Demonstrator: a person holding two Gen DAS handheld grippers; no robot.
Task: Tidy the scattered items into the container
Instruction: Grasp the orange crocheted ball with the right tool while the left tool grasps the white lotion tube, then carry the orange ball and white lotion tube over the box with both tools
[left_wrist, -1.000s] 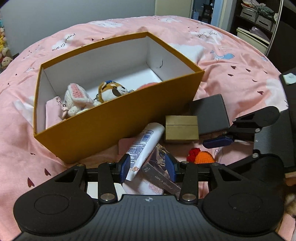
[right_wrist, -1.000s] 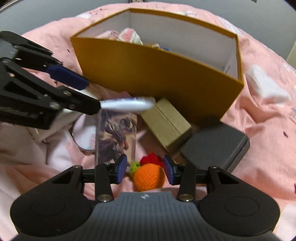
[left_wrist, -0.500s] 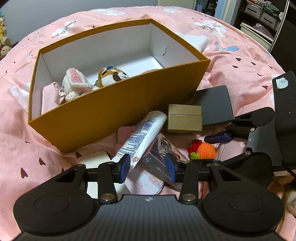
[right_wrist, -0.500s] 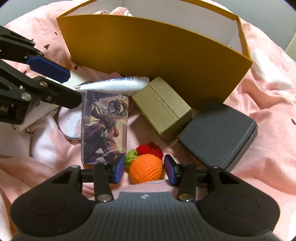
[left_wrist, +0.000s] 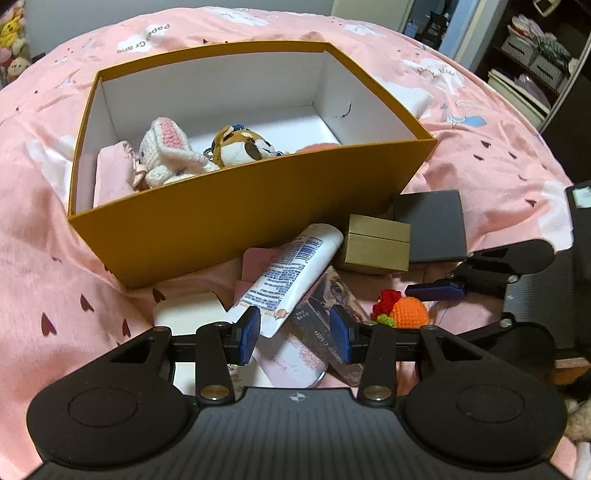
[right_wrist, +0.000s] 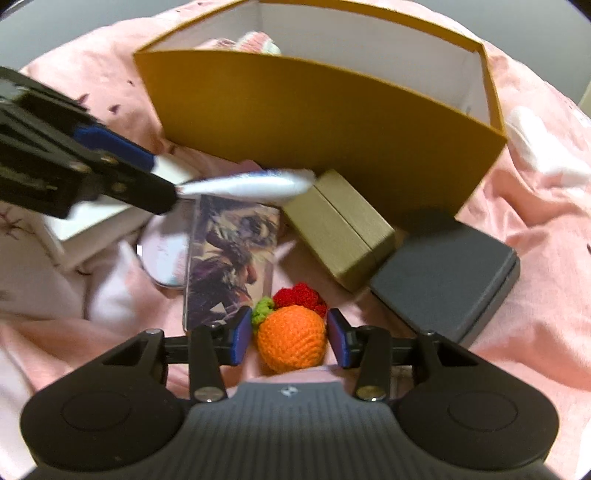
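Note:
An orange cardboard box (left_wrist: 236, 221) stands on the pink bed with plush toys (left_wrist: 166, 155) inside. In front of it lie a white tube (left_wrist: 291, 269), a gold box (left_wrist: 376, 247), a dark grey box (left_wrist: 432, 225), a picture card box (right_wrist: 229, 258) and a crocheted orange fruit (right_wrist: 291, 338). My left gripper (left_wrist: 293, 334) is open, its fingers either side of the tube's crimped end. My right gripper (right_wrist: 290, 338) is open, its fingers either side of the crocheted fruit, which also shows in the left wrist view (left_wrist: 408, 312).
A white box (left_wrist: 188, 317) and a round pink mirror (right_wrist: 166, 258) lie under the tube and the card box. The bedspread (left_wrist: 37, 258) is soft and wrinkled. Shelves (left_wrist: 535, 62) stand at the far right.
The left gripper pulled back and rose, then came forward around the tube's end. The right gripper moved forward and its fingers now frame the crocheted fruit more closely.

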